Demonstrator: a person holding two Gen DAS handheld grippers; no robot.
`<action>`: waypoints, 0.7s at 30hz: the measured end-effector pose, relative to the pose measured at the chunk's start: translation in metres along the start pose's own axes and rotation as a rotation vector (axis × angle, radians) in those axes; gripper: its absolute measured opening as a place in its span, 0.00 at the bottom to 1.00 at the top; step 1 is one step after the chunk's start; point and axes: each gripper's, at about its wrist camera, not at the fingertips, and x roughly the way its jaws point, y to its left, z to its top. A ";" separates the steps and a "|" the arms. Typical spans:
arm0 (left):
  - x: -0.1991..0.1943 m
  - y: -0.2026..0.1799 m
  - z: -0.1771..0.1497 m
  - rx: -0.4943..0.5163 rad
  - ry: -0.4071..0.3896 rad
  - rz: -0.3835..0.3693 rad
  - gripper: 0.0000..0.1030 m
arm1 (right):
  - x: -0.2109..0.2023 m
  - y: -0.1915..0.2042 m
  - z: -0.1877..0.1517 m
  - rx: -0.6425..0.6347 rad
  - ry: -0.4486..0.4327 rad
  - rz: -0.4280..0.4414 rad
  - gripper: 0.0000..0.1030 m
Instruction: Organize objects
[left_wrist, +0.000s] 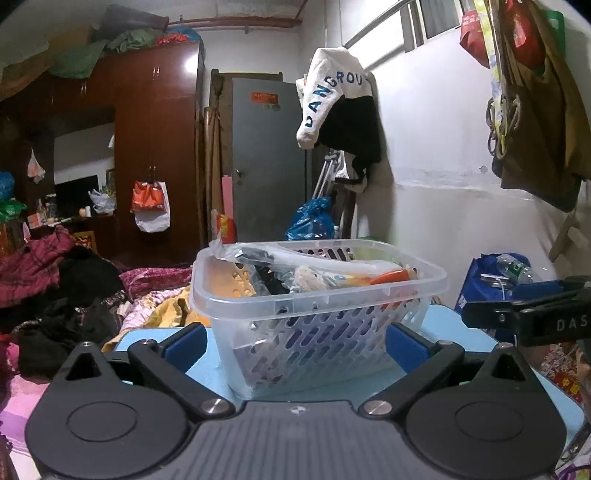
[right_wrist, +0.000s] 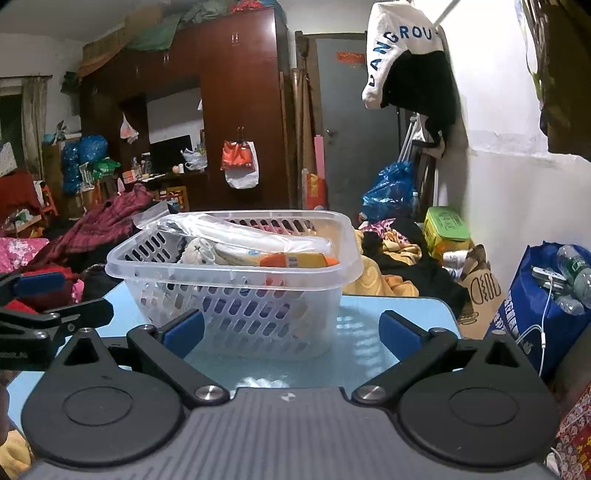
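From your left wrist camera, one clear perforated basket stands on the light blue table, just ahead of your left gripper, whose fingers are spread wide and hold nothing. Inside lie a clear plastic packet, an orange-tipped item and a pale fuzzy thing, hard to identify. Your right gripper is cut off at the right edge.

From your right wrist camera, the same single basket sits ahead and left of your right gripper, fingers likewise spread and empty.

Dark wood wardrobe, grey door, white walls, cluttered rm.
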 end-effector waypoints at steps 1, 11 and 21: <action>0.000 0.000 0.000 -0.002 0.002 -0.001 1.00 | -0.001 0.000 0.000 0.005 -0.005 0.000 1.00; -0.001 -0.002 0.000 0.000 0.015 -0.027 1.00 | 0.001 -0.005 0.000 0.029 -0.002 0.001 1.00; -0.002 0.004 0.002 -0.017 0.017 -0.013 1.00 | -0.002 -0.001 -0.001 0.013 -0.008 0.003 1.00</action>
